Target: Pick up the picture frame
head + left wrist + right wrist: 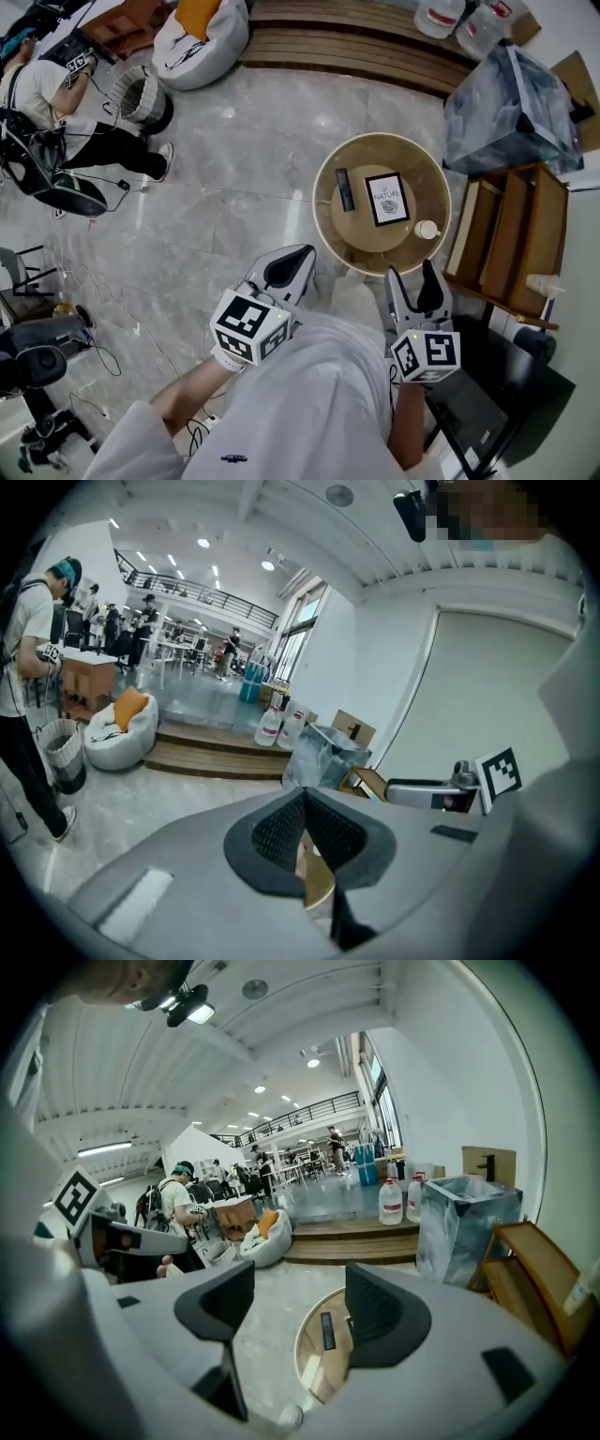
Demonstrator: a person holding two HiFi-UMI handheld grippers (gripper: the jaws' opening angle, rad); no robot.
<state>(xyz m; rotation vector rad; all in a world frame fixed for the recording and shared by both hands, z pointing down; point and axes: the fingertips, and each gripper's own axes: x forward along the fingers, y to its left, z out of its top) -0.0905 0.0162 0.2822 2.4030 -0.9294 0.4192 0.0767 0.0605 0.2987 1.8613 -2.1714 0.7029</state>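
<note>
One picture frame (386,199), black-edged with a white printed sheet, lies flat on the raised inner disc of a round wooden counter (375,247), towards its right half. A dark remote (345,189) lies just left of the frame, apart from it. A small white cup (427,230) stands on the counter near the frame's lower right corner. A wooden shelf unit (516,239) stands beside the counter on the right.

Right tool (412,274) is held short of the counter's near rim with its jaws spread wide and nothing between them; its own view looks down on the counter (314,1372) and remote (326,1330). Left tool (296,255) is further left over the floor, clenched, pads together on nothing.
</note>
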